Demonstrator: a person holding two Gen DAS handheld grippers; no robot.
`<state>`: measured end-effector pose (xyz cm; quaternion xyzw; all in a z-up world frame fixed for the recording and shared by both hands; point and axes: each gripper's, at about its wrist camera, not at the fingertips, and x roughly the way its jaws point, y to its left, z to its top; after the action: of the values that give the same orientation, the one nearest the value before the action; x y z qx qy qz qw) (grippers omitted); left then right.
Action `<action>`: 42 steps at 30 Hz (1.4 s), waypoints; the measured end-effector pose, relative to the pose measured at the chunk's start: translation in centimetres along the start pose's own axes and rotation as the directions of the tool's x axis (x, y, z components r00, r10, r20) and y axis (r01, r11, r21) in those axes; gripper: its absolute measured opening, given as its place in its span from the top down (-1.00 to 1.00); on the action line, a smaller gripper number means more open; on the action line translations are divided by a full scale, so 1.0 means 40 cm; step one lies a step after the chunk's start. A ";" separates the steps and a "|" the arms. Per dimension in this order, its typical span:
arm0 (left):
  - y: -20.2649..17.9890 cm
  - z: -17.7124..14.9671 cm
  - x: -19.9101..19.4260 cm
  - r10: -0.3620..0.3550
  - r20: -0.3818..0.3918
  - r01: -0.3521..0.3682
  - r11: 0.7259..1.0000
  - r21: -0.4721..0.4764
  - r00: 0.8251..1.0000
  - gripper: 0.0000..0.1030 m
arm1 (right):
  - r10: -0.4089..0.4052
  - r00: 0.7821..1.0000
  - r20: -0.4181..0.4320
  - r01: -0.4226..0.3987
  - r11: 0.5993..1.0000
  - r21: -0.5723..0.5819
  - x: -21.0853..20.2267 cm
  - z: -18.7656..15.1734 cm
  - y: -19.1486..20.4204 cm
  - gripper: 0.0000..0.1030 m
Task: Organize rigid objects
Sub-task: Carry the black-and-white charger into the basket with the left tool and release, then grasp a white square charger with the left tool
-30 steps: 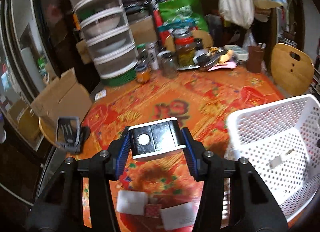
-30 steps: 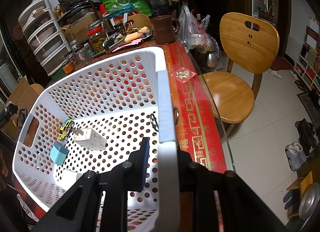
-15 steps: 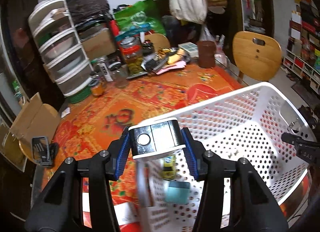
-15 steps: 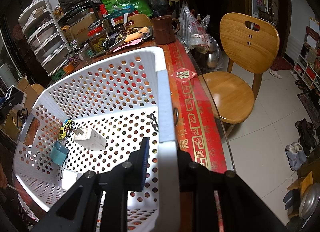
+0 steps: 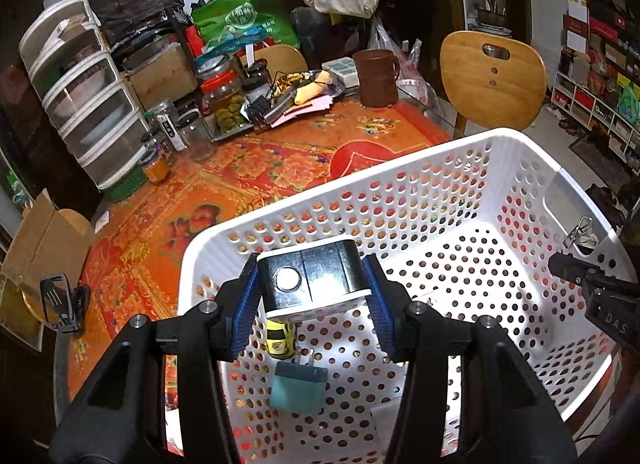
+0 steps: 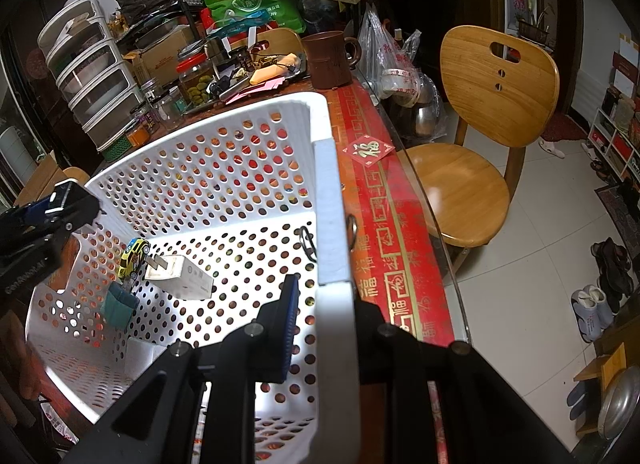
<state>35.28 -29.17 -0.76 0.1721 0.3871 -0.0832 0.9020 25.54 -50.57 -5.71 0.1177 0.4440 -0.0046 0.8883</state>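
Perforated white plastic basket, glossy black box, smooth wooden chair

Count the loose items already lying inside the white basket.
3 seen: a yellow toy car, a white charger beside it, and a teal block nearer the basket corner. The grippers may hide others.
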 end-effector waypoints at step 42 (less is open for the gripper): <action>0.725 -0.535 0.096 -0.021 -0.209 -0.081 0.881 -0.466 0.978 -0.99 | 0.008 1.000 -0.002 -0.008 1.000 0.003 0.000 -0.001 -0.003 0.58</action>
<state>31.79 5.68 -10.13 -0.0390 0.4852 0.0459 0.8723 25.51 -50.69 -5.76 0.1209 0.4442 -0.0016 0.8877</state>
